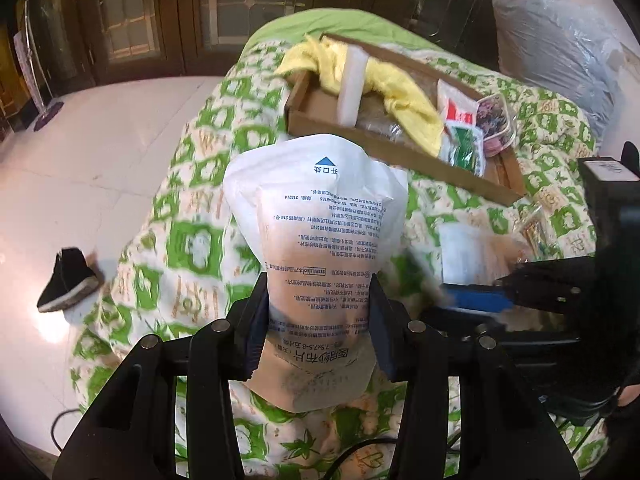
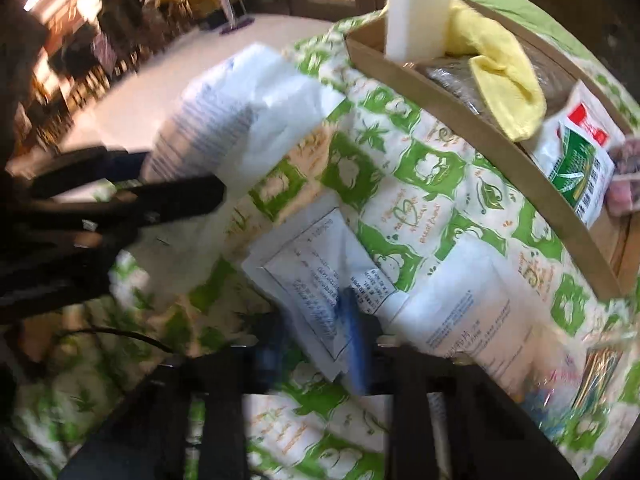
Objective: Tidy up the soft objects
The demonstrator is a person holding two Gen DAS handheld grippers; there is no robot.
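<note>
The left gripper [image 1: 318, 320] holds a white gauze packet [image 1: 316, 216] in the lower centre of the left wrist view, its blue pads pinching the packet's lower half while the printed upper part stands free above them, bulging and bent over at the top. It looks light and pillowy, with a slick film wrapper that crumples rather than resists, so a hold across the filled middle should be safer than one on the thin sealed edge, which could slip out. The right gripper [image 2: 320, 344] is drawn narrow at the bottom centre of its own view, over the edge of a flat white sachet [image 2: 316, 280] lying on the green-patterned bedspread [image 2: 432, 168]; the blur does not let me say whether the pads actually press it. That sachet is thin and limp, so I judge that taking a corner or lifted edge would work best. A second flat packet [image 2: 476, 320] lies just beside it. The cardboard tray [image 2: 460, 108] at upper right already carries a yellow cloth [image 2: 508, 80], a foam block [image 2: 416, 20] and a green-printed bag [image 2: 576, 164].
</note>
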